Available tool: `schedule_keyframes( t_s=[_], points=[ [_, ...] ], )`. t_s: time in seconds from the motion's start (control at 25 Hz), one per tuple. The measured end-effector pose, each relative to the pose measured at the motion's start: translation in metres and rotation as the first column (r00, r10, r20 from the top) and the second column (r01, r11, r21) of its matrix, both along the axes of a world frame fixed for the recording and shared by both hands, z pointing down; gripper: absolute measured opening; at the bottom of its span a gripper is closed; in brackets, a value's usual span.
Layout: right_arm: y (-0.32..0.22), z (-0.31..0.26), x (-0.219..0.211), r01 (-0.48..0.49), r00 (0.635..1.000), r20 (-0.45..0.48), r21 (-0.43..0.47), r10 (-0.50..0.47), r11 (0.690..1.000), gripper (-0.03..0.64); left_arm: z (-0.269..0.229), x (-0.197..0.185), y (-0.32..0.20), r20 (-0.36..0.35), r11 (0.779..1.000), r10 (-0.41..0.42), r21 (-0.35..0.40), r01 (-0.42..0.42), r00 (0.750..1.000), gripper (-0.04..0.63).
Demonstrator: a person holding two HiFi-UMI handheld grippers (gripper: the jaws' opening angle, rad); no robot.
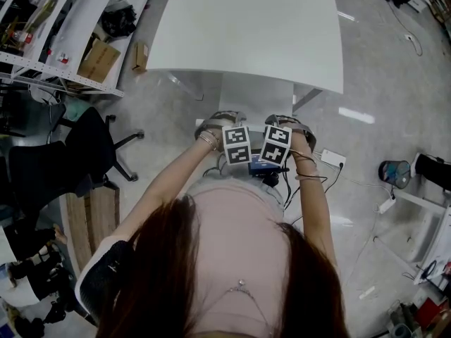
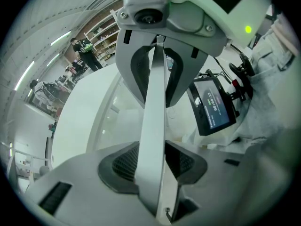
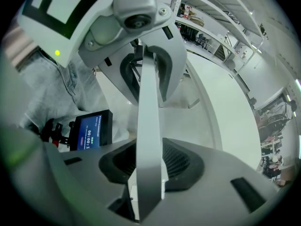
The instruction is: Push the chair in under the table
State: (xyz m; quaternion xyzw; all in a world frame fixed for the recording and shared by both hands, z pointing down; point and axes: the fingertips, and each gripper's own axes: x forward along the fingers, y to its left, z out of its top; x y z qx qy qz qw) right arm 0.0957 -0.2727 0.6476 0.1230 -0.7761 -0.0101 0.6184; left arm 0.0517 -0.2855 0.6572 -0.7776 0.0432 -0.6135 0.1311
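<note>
Gripping the thin white top edge of the chair point(image 1: 256, 96), the left tool point(image 2: 153, 161) and the right tool point(image 3: 148, 163) sit side by side and point steeply down, each with its dark ribbed pads closed on that edge. The chair stands at the near side of the white counter point(image 1: 246, 27), partly under the top, with its back outside and just in front of the person's body. A black office chair point(image 1: 88, 146) stands well apart at the left, near the shelves point(image 1: 56, 20).
</note>
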Motion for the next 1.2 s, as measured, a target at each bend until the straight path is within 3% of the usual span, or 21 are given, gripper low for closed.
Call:
schedule_keyframes(
  t_s=[1.2],
  points=[
    [-0.062, 0.0, 0.021, 0.04, 0.999, -0.008, 0.02, -0.04, 0.999, 0.146, 0.003, 0.02, -0.062, 0.027, 0.999, -0.03, 0.013, 0.03, 0.999, 0.183]
  ],
)
